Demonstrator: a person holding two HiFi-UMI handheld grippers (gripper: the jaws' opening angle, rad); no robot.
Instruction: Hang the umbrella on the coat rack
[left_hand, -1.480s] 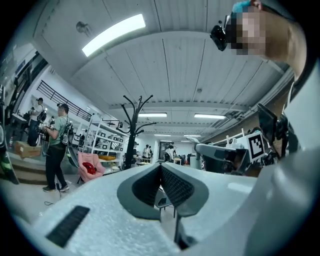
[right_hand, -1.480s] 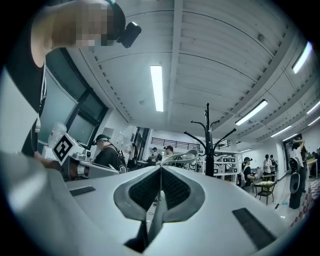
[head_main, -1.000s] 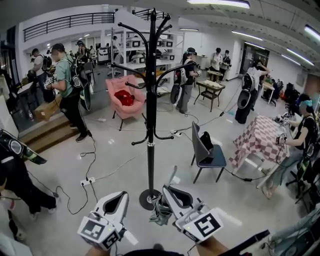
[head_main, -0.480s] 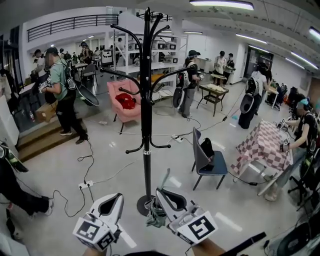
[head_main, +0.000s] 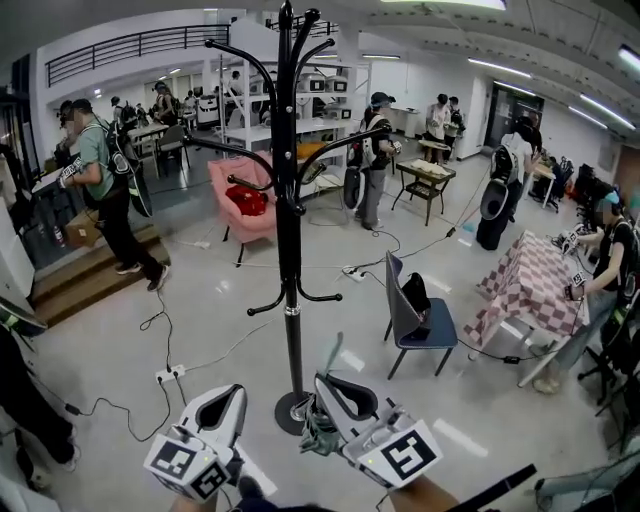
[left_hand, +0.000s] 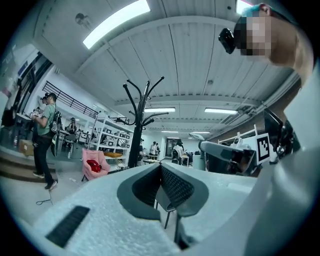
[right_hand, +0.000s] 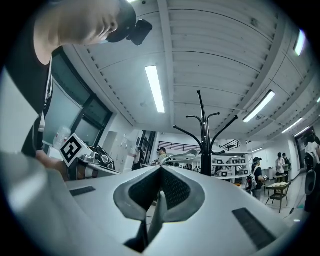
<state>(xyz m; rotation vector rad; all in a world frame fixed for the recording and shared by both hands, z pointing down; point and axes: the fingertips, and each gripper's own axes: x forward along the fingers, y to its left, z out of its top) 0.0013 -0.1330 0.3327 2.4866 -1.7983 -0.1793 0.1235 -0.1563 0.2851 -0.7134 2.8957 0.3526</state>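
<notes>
The black coat rack (head_main: 290, 250) stands straight ahead on a round base, its curved hooks high above both grippers; it also rises in the left gripper view (left_hand: 135, 135) and the right gripper view (right_hand: 206, 150). My right gripper (head_main: 325, 380) is close to the base, shut on a thin pale strap (right_hand: 156, 220) of the folded grey-green umbrella (head_main: 318, 432), which hangs bundled under the jaws. My left gripper (head_main: 232, 392) is to the left of it, shut with nothing in it (left_hand: 161, 167). Most of the umbrella is hidden in both gripper views.
A blue-grey chair (head_main: 415, 315) holding a black bag stands right of the rack, a checkered table (head_main: 530, 280) beyond it. A pink armchair (head_main: 245, 195) is behind the rack. Cables and a power strip (head_main: 165, 375) lie on the floor at left. Several people stand around.
The rack has come nearer and looms taller in the head view. Both grippers stay low by its base, the right still holding the umbrella. The person at left has walked further left.
</notes>
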